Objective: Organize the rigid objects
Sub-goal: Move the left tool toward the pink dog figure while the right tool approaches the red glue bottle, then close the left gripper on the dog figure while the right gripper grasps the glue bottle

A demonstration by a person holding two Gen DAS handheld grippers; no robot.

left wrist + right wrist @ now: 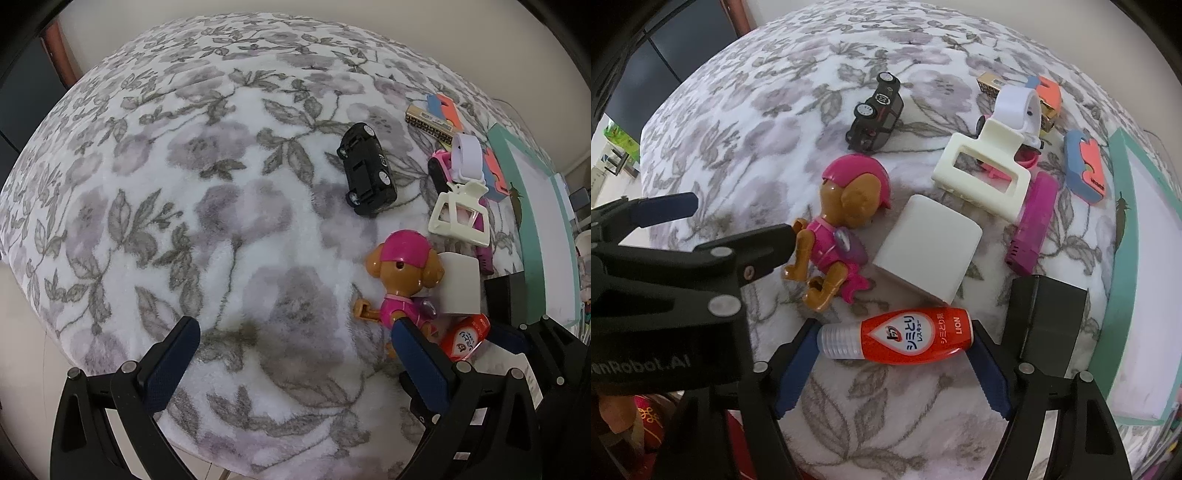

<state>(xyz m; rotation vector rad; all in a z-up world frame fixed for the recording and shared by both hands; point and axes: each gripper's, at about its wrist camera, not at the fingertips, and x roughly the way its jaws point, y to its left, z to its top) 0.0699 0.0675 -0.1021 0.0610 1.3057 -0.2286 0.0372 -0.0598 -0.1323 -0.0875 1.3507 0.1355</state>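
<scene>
The red stain-remover bottle lies on its side on the floral blanket, near the blanket's near edge, clear cap pointing left, label up. The right gripper brackets it lengthwise: one blue pad by the cap, the other by the base. Jaws partly open; whether either pad has made contact yet cannot be told, so no firm hold is claimed. Judgement: an end-to-end pinch on a tapered bottle may slip; a square, centred closure before lifting would serve better. Just beyond the bottle sits a white block, with a black box just beside the bottle's base, so a straight-up lift avoids nudging both. The pink-capped dog figure lies left of the block. The left gripper hangs wide open over bare blanket, holding nothing, its right pad close to the figure. A teal-rimmed tray runs along the blanket's right edge, a likely destination.
</scene>
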